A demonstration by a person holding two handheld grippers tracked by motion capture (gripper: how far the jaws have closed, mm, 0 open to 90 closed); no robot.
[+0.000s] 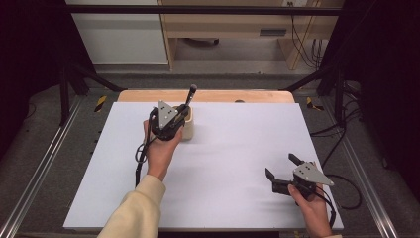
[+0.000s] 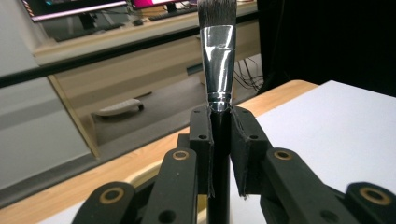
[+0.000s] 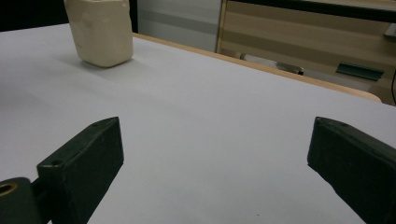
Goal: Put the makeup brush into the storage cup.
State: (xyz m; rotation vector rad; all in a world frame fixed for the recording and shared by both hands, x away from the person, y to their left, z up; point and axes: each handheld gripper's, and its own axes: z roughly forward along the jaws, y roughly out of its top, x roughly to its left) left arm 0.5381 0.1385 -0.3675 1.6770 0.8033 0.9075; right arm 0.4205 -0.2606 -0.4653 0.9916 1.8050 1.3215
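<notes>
One brush is the whole matter here: the left gripper (image 2: 219,154) is clamped tight on the black handle of a flat paintbrush with a silver metal ferrule and dark bristles (image 2: 218,65). Its long axis stands nearly upright, bristles up. In the high view it rises just above the cream-coloured squarish holder cup (image 1: 189,126) at the far left of the white table sheet (image 1: 237,148), so the likely move is straight along that axis. Well apart at the near right, the right gripper (image 1: 282,171) hangs wide open, holding nothing.
</notes>
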